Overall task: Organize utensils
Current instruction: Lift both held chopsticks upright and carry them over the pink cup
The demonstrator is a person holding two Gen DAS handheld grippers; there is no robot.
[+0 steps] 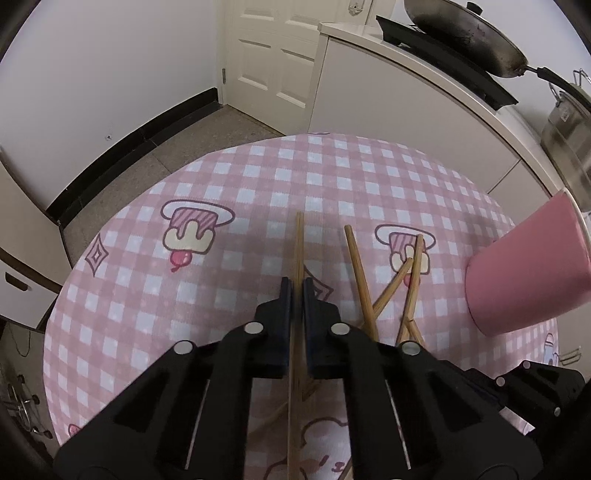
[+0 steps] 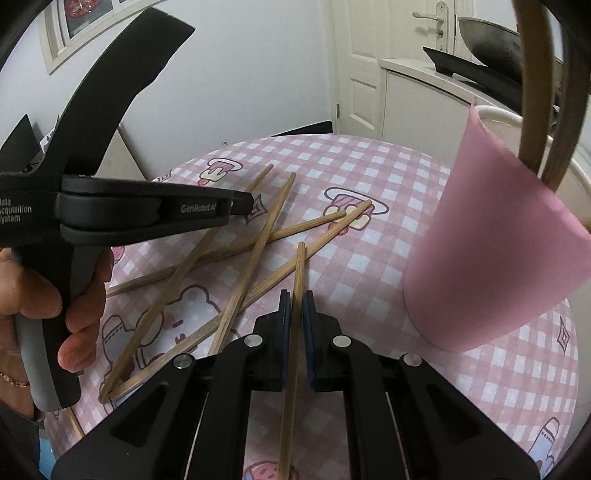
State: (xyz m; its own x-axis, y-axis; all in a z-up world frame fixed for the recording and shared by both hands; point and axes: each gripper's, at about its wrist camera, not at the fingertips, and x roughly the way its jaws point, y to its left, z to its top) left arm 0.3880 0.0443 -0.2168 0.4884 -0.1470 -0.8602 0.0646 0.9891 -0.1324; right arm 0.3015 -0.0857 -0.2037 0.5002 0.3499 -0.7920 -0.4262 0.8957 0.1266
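Note:
Wooden chopsticks lie on a round table with a pink checked cloth (image 1: pixel 258 177). My left gripper (image 1: pixel 297 286) is shut on one chopstick (image 1: pixel 299 243) that points forward between its pads. My right gripper (image 2: pixel 296 297) is shut on another chopstick (image 2: pixel 299 266), held above the cloth. Several loose chopsticks (image 2: pixel 258 240) lie crossed on the cloth to its left; some show in the left wrist view (image 1: pixel 384 288). A pink cup (image 2: pixel 495 251) stands at the right with two chopsticks (image 2: pixel 535 92) in it; it also shows in the left wrist view (image 1: pixel 528 266). The left gripper's body (image 2: pixel 147 210) hangs over the pile.
A white counter (image 1: pixel 406 92) behind the table carries a black stove with a wok (image 1: pixel 465 33) and a steel pot (image 1: pixel 565 125). A white door (image 1: pixel 273 55) is at the back. The table edge drops to a grey floor (image 1: pixel 147 162) on the left.

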